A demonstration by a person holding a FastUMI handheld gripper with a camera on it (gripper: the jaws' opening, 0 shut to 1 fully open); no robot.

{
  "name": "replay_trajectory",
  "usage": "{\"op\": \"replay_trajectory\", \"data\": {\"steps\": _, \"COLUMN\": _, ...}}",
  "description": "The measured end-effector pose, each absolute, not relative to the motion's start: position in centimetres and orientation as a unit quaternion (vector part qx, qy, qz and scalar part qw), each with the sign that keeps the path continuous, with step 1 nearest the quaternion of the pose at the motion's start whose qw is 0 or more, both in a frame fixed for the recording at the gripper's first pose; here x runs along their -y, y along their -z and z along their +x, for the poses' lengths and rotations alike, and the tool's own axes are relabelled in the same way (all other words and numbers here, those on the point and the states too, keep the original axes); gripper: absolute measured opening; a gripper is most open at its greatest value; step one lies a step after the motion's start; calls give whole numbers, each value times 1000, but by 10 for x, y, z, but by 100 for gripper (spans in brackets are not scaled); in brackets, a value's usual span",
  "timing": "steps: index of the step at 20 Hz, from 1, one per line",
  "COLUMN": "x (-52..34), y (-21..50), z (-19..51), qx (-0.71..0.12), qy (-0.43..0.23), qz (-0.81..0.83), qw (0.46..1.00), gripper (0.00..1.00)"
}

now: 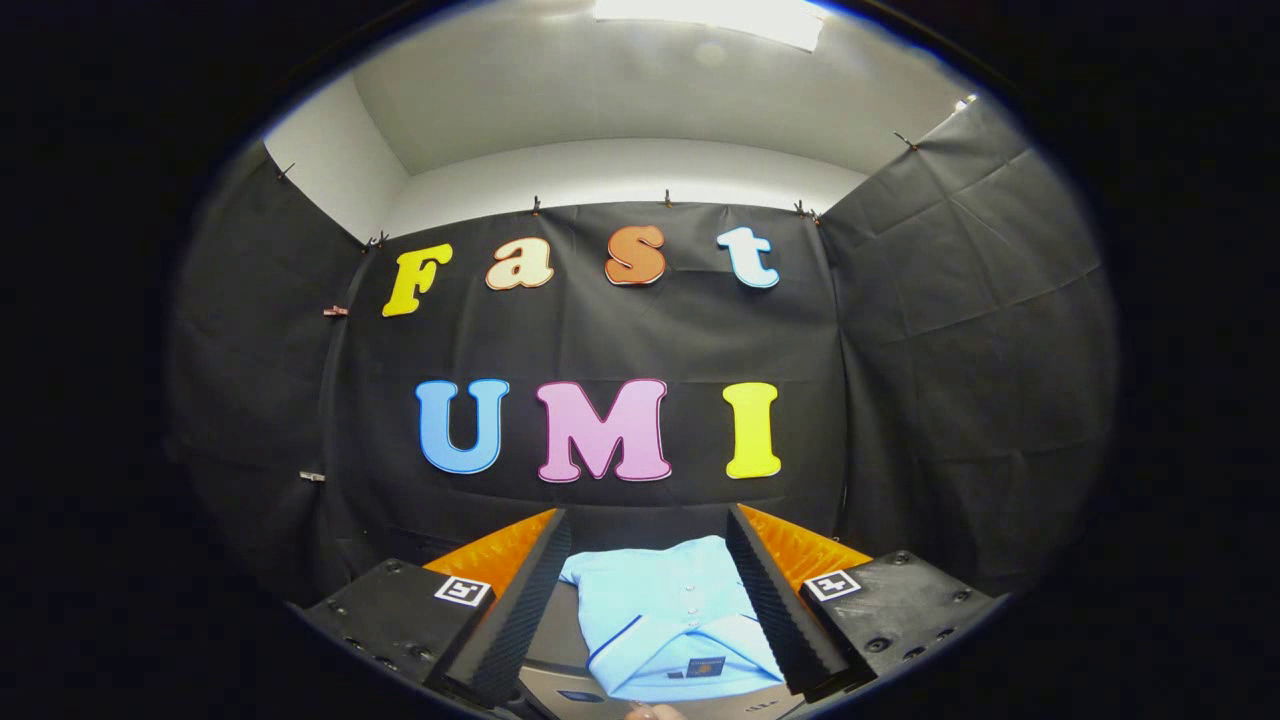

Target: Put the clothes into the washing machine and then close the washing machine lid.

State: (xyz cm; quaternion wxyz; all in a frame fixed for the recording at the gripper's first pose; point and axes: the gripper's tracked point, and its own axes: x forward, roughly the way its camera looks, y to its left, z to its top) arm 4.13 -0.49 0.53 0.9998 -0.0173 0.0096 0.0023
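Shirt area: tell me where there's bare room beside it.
A narrow dark strip of surface lies bare between the folded shirt and one finger of the open claw. On the other side the shirt runs up against the other finger.

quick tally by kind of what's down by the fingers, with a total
light blue shirt, folded, between the open fingers of the hand-held gripper: 1
square marker tags on the gripper body: 2
total: 3

No readable text; shirt (668, 610) collar label too small.
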Motion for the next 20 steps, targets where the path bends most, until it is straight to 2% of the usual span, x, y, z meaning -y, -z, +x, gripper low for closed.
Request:
{"op": "replay_trajectory", "data": {"steps": 4, "x": -1, "y": 6, "z": 86, "qx": -47, "qy": -20, "qz": -17, "qw": 999, "gripper": 98}}
{"op": "replay_trajectory", "data": {"steps": 12, "x": 22, "y": 73, "z": 184, "qx": -169, "qy": 18, "qz": -25, "qw": 985, "gripper": 98}}
{"op": "replay_trajectory", "data": {"steps": 20, "x": 57, "y": 151, "z": 224, "qx": -299, "qy": 51, "qz": -39, "qw": 952, "gripper": 98}}
